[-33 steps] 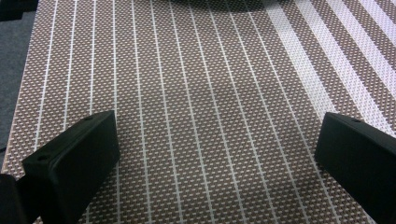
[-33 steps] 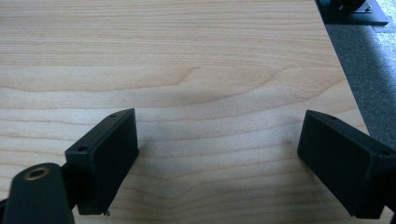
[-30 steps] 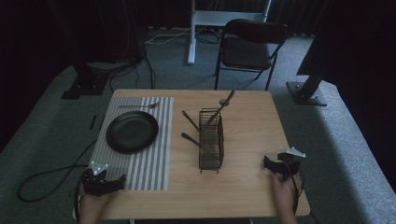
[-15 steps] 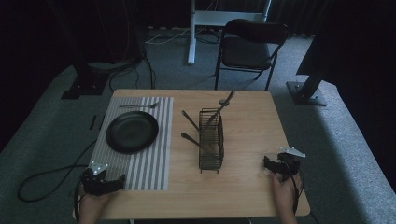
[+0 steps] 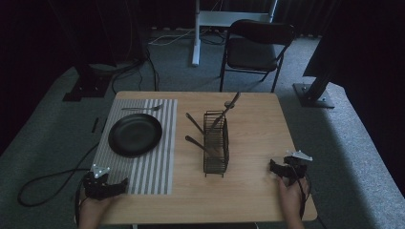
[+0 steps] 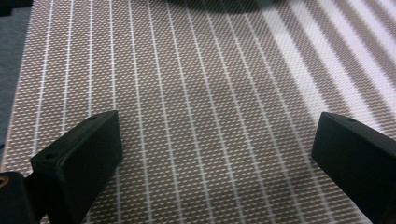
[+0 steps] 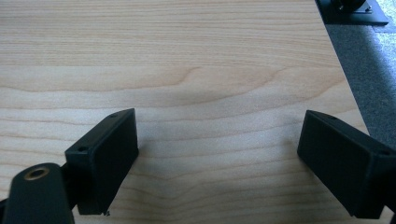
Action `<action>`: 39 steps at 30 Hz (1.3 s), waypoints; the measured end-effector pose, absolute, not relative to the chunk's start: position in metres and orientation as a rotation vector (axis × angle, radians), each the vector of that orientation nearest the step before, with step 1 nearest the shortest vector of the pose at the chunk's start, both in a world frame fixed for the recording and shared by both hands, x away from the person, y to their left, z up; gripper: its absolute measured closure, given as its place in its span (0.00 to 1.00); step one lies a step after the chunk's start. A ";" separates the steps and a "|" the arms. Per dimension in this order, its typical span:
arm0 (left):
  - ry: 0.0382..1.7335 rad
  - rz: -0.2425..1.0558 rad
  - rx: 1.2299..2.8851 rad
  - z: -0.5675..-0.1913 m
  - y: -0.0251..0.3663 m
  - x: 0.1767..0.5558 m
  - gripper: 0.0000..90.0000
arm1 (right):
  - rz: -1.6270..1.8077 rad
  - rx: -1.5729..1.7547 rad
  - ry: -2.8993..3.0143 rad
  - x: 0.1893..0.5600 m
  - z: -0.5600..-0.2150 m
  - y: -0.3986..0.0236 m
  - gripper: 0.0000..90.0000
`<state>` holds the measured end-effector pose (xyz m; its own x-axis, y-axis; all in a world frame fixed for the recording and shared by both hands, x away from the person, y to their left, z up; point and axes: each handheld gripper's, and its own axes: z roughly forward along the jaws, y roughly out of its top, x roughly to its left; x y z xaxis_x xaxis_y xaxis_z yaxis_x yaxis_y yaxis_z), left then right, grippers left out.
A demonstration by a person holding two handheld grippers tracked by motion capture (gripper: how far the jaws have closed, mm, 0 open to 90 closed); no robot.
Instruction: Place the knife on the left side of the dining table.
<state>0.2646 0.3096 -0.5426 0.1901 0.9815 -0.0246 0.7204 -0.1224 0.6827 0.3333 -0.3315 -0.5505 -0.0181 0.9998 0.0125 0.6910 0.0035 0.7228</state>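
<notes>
A black plate lies on a striped placemat on the left half of the wooden table. Beyond the plate lies a single piece of cutlery. A black wire basket stands mid-table with several utensils leaning in it. My left gripper rests open at the placemat's near left corner; its jaws spread wide over the striped placemat with nothing between them. My right gripper sits open near the table's front right, its jaws wide over bare wood.
A folding chair and a white stand are on the carpet beyond the table. Cables trail on the floor at left. A dark base plate sits at right. The table's right edge is close to my right gripper.
</notes>
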 end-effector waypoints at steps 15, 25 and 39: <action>1.488 0.586 1.950 -0.527 0.293 0.265 0.03 | 0.766 1.740 1.762 0.333 -0.551 -0.331 0.13; 1.385 0.560 1.965 -0.511 0.276 0.266 0.04 | 0.766 1.740 1.762 0.333 -0.551 -0.331 0.13; 1.159 0.543 1.999 -0.469 0.231 0.265 0.04 | 0.766 1.740 1.763 0.333 -0.551 -0.331 0.13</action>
<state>0.2647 0.2315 -0.4694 0.5001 0.8659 -0.0082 0.5483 -0.3093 0.7769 0.3333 -0.3315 -0.5505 -0.0184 0.9997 0.0127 0.6913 0.0035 0.7225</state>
